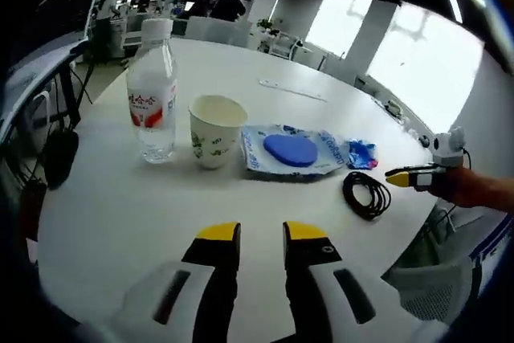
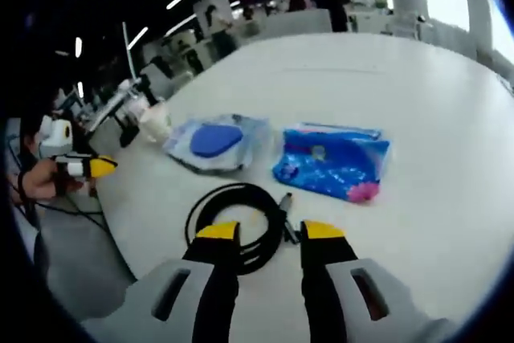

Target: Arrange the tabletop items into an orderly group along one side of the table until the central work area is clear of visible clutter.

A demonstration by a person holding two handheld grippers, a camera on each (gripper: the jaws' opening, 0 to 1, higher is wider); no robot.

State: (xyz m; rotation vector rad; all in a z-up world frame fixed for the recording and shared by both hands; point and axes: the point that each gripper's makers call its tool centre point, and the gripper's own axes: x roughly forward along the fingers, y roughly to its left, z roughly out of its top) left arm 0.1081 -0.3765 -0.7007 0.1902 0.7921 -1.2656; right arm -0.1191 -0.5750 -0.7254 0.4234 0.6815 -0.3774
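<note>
Along the near edge of the white counter (image 1: 120,222), bottle (image 1: 152,94), paper cup (image 1: 217,130), blue-pad packet (image 1: 291,151), blue pouch (image 2: 333,163) and black cable coil (image 2: 238,222) already form a row, seemingly the grouping side, while left tongs (image 1: 261,234) and right tongs (image 2: 269,233) hover narrowly parted, holding nothing.

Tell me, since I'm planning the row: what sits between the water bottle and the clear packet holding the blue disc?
A paper cup stands between the water bottle and the clear packet, as the left gripper view shows.
</note>
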